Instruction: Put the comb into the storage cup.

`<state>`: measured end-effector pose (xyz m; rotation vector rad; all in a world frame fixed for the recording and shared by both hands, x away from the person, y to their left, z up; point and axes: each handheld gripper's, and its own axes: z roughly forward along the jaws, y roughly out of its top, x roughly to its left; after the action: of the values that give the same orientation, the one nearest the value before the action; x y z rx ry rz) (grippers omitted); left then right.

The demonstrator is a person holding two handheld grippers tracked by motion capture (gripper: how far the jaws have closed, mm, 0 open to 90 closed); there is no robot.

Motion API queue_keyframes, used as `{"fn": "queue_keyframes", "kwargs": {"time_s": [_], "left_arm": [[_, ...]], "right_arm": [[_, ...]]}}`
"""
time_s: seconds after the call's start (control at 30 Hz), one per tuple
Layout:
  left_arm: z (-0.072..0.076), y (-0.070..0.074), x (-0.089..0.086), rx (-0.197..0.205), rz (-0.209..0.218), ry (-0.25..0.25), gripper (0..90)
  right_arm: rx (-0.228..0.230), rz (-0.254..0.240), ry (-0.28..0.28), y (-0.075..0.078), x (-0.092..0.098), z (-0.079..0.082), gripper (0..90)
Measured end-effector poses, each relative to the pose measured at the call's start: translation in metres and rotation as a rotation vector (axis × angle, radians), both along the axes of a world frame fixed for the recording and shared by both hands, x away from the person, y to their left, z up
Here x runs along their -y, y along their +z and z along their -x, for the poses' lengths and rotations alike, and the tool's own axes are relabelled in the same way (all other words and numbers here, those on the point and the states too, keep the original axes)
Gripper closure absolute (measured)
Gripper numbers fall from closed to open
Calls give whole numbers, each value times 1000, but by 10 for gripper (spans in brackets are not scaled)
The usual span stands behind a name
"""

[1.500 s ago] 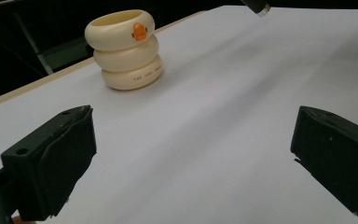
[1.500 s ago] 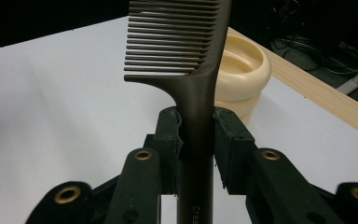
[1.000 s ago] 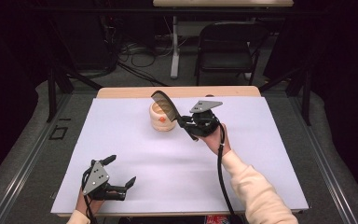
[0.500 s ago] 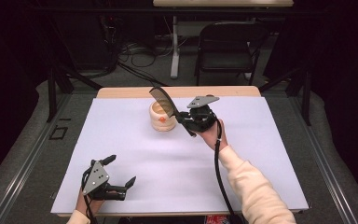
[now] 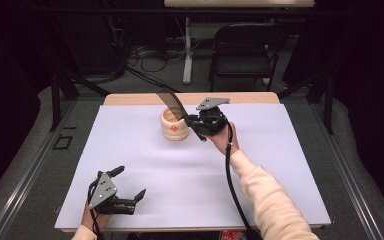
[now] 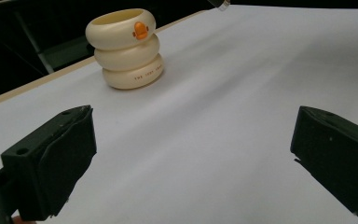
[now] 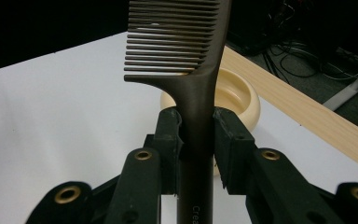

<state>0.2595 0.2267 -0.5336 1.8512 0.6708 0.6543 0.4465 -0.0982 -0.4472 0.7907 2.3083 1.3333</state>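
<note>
Comb [image 7: 193,70], dark brown and fine-toothed, has lettering on its handle.

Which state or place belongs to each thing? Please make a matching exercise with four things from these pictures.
Things:
1. comb
2. cream holder
3. left claw
4. right claw

States or places:
A. open, with nothing between its jaws, near the front edge of the table
B. stands on the white table, with an orange mark on its top ring
C. dark brown, gripped by its handle, teeth end raised
D. shut on a handle, beside the holder

Pairs: 1-C, 2-B, 3-A, 4-D
</note>
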Motion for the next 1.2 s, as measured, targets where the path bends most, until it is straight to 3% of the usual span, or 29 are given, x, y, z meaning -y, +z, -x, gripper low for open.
{"fn": "queue_keyframes", "kwargs": {"time_s": [0.53,1.2], "left_arm": [[0,0,0,2,-2,2,3],[1,0,0,3,0,3,3]], "right_arm": [[33,-11,11,5,-13,-11,722],[121,-23,27,17,-29,-23,722]]}}
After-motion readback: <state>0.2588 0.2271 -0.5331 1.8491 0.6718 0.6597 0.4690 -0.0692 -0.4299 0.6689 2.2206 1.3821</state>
